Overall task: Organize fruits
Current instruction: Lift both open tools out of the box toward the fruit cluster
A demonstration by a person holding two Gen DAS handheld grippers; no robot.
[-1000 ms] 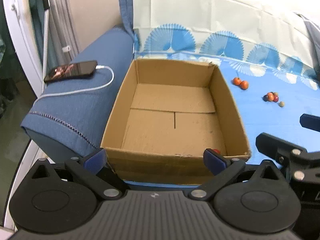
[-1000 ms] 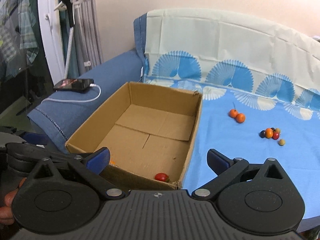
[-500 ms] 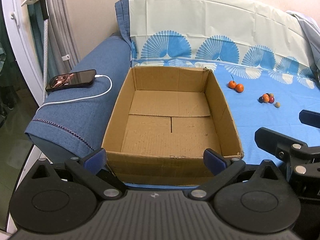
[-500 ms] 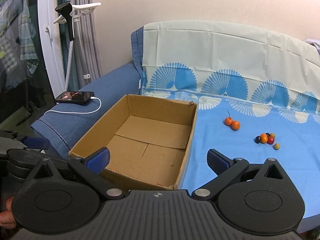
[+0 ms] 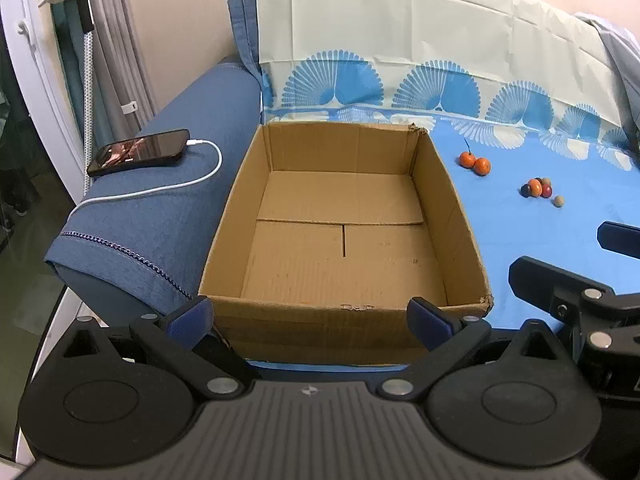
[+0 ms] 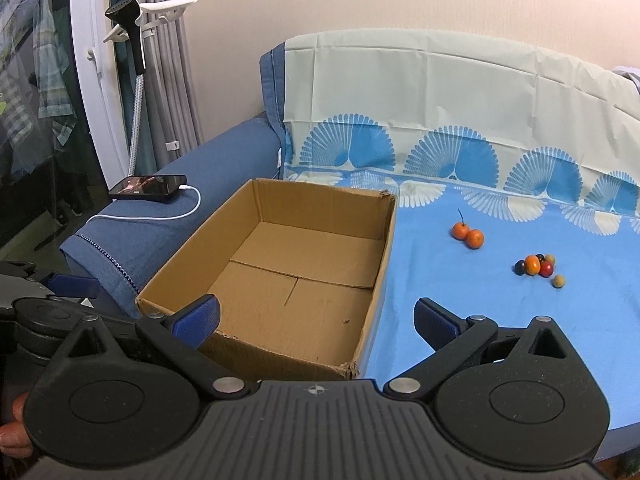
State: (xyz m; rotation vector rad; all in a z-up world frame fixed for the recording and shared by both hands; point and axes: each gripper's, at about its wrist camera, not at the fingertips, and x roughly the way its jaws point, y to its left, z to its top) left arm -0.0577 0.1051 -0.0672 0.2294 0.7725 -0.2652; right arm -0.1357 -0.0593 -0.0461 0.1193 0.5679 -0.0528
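An open cardboard box [image 5: 460, 216] [image 6: 384, 256] sits on the blue sheet; the part of its floor that shows is bare, and its near corners are hidden behind the front wall. Two orange fruits [image 5: 474, 163] [image 6: 468, 234] lie to the right of it. Further right is a cluster of small fruits [image 5: 536, 189] [image 6: 535, 265] with a tan one [image 5: 559, 201] [image 6: 559, 281] beside it. My left gripper [image 5: 310, 316] is open just before the box's front wall. My right gripper [image 6: 316, 318] [image 5: 576, 256] is open at the box's near right corner. Both hold nothing.
A phone [image 5: 140, 151] [image 6: 148, 186] on a white cable rests on the blue sofa arm [image 5: 160, 220] left of the box. A patterned cloth covers the backrest [image 6: 440, 100]. A garment steamer [image 6: 134, 32] hangs by the window. Part of a hand [image 6: 12, 428] shows at the lower left.
Both grippers have drawn back and risen from the box. The red fruit seen in the box's near corner is now out of sight behind the front wall.
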